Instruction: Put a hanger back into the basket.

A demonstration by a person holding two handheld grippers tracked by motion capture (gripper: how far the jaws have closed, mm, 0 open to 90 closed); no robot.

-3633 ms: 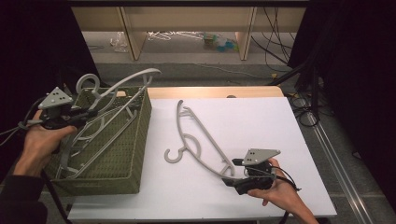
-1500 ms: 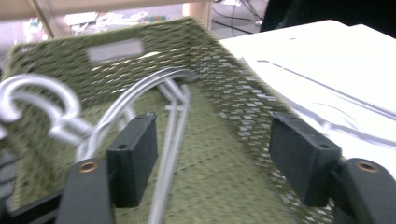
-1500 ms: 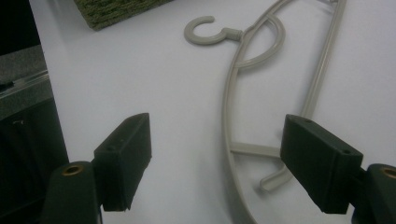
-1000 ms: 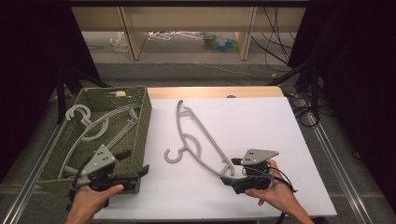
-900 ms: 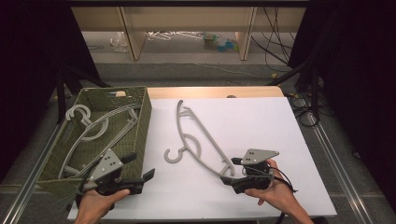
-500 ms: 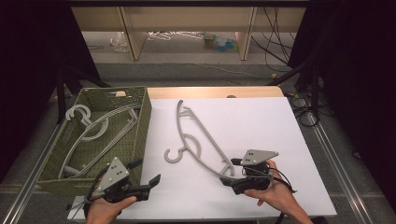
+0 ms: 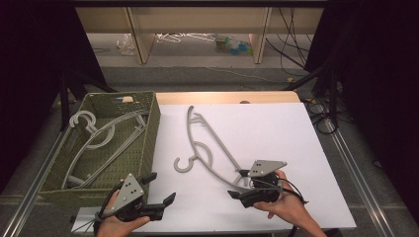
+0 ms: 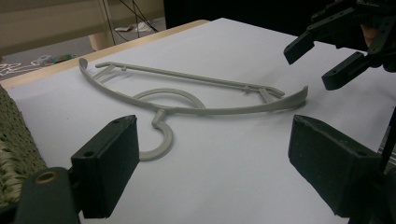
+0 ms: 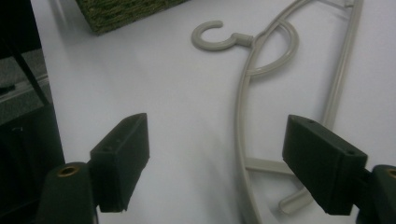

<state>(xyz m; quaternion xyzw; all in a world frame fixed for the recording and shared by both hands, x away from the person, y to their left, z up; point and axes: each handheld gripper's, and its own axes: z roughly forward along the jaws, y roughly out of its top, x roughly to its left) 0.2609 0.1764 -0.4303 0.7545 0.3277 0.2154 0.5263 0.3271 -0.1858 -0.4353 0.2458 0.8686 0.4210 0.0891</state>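
Grey hanger (image 7: 207, 148) lies flat on the white table top (image 7: 276, 128), just right of the basket, hook end pointing toward the near-left. Its curved shoulder bar runs from the far end near the basket's far corner down to the near-right, where the tip lies at the right gripper. In the left gripper view the hanger (image 8: 187, 100) sits ahead of the jaws, hook nearest the camera, untouched. In the right gripper view the hanger (image 9: 261, 88) runs up the frame between the two jaws, its lower end close to the right-hand jaw.

Right gripper (image 7: 238, 184): held low at the near-right of the table, jaws spread wide, nothing clamped. One end of the hanger lies in or just at the gap; contact cannot be judged.

Left gripper (image 7: 160, 190): at the near-left edge of the table, beside the basket's near corner, jaws apart, holding nothing. It points toward the hanger but is well apart from it.

Green woven basket (image 7: 148, 128) stands on the left of the table. Inside it lie more grey hangers (image 7: 101, 140), stacked at a slant, one hook at the far-left rim.
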